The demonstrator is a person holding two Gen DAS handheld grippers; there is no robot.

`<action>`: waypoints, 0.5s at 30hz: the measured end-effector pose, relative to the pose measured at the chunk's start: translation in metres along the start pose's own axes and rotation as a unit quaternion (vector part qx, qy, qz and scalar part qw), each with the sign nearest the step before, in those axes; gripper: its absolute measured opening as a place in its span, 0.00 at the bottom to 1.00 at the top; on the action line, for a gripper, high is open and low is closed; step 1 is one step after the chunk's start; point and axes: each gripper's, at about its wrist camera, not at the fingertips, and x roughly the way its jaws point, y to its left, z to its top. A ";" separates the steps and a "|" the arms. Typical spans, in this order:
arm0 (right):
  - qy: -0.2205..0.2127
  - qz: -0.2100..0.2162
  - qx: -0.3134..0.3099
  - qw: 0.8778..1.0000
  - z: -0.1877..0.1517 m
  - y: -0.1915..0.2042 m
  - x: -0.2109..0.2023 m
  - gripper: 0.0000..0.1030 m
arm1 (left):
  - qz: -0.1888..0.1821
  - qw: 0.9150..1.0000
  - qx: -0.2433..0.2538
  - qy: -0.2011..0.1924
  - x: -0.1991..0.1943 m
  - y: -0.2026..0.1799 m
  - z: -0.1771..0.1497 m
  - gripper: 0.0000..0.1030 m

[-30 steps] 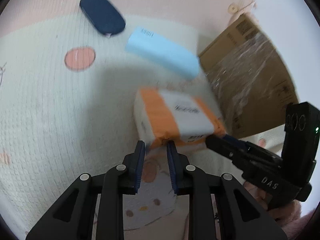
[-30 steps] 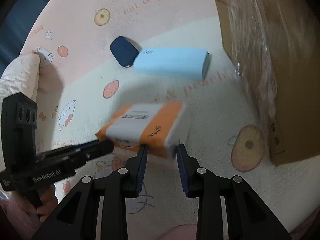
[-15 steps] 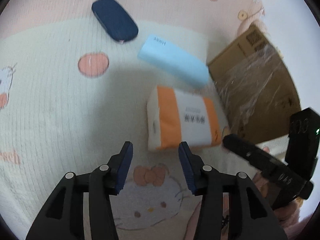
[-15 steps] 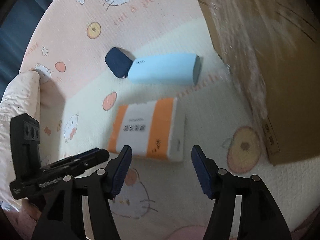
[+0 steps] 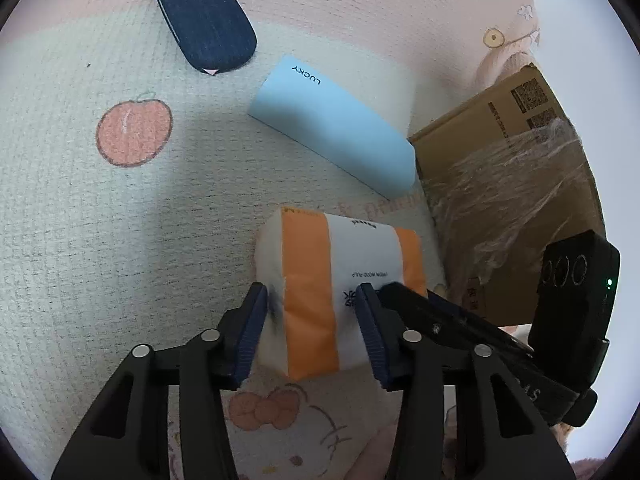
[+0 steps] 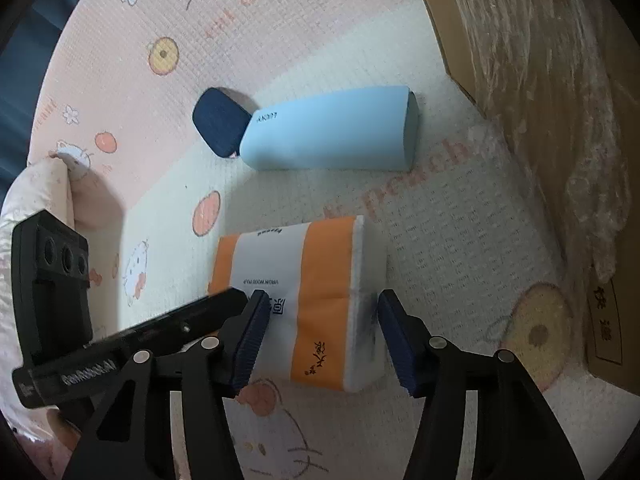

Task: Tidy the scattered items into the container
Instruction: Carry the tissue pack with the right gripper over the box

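An orange-and-white tissue pack (image 5: 340, 256) (image 6: 300, 264) lies on the patterned mat. My left gripper (image 5: 312, 332) straddles its left end and my right gripper (image 6: 320, 340) its right end. The jaws of both are closing with the pack between them, and I see no pad pressing into it. A thin shadowed gap shows beside the right gripper's outer pad (image 6: 394, 344). A light blue case (image 5: 332, 128) (image 6: 332, 132) and a navy pouch (image 5: 204, 20) (image 6: 220, 124) lie beyond the pack. The cardboard box (image 5: 512, 184) (image 6: 540, 80), wrapped in plastic film, stands to the right.
The mat (image 5: 100, 240) has a cat and peach print. A pale quilted cushion (image 6: 32, 192) sits at the left edge of the right wrist view. In each view the other gripper's camera block shows beside the pack.
Both grippers' jaws went from narrow to wide. Both hands then came forward and down, so the pack that lay ahead of the fingertips now sits between the fingers.
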 end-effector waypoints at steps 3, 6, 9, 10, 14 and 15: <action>0.004 0.000 -0.004 1.000 0.002 0.001 0.003 0.51 | -0.002 1.000 0.000 -0.002 -0.001 0.003 -0.003 0.45; -0.006 -0.003 -0.007 1.000 0.002 0.006 -0.002 0.51 | -0.005 1.000 -0.004 -0.009 -0.008 0.001 -0.005 0.43; -0.021 -0.002 -0.026 0.999 0.001 0.017 -0.015 0.51 | 0.001 1.000 0.006 -0.023 -0.021 -0.007 -0.009 0.43; -0.029 0.001 -0.031 0.999 0.002 0.020 -0.022 0.51 | 0.000 0.999 0.011 -0.032 -0.029 -0.011 -0.010 0.43; -0.069 0.012 -0.055 0.996 0.009 0.039 -0.058 0.51 | -0.010 0.997 0.023 -0.068 -0.062 -0.029 -0.008 0.43; -0.082 0.013 -0.063 0.995 0.012 0.045 -0.069 0.51 | -0.011 0.997 0.029 -0.076 -0.069 -0.034 -0.007 0.43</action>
